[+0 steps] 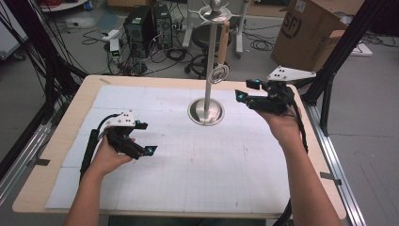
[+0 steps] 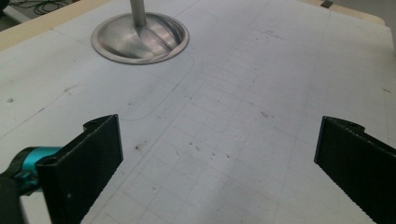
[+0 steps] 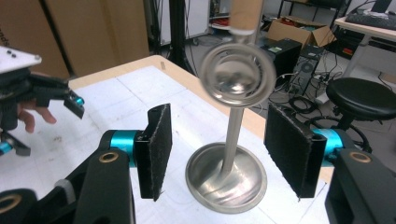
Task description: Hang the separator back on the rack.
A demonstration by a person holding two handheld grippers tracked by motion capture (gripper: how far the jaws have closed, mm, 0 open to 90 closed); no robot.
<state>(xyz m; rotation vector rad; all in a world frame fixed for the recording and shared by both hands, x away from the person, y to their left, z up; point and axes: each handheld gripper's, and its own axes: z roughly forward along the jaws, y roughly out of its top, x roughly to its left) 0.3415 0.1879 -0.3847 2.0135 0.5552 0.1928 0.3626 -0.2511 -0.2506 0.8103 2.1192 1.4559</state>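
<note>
A metal stand rises from a round dished base (image 1: 205,113) at the middle back of the white gridded mat (image 1: 188,174). A shiny round disc (image 1: 219,74) sits partway up its pole. My right gripper (image 1: 247,90) is held above the mat just right of the pole, open and empty. In the right gripper view the pole (image 3: 232,135) and the blurred disc (image 3: 237,74) stand beyond the gap between its pads (image 3: 156,149). My left gripper (image 1: 147,138) hovers low over the mat at the left, open and empty. Its view has the base (image 2: 140,39) far ahead.
The mat covers a wooden table (image 1: 56,141). Beyond its far edge stand computer towers (image 1: 148,26), a black stool (image 1: 207,40), floor cables and a cardboard box (image 1: 313,33). A black frame post (image 1: 329,84) rises at the right. The other hand's gripper (image 3: 46,98) is at the left of the right gripper view.
</note>
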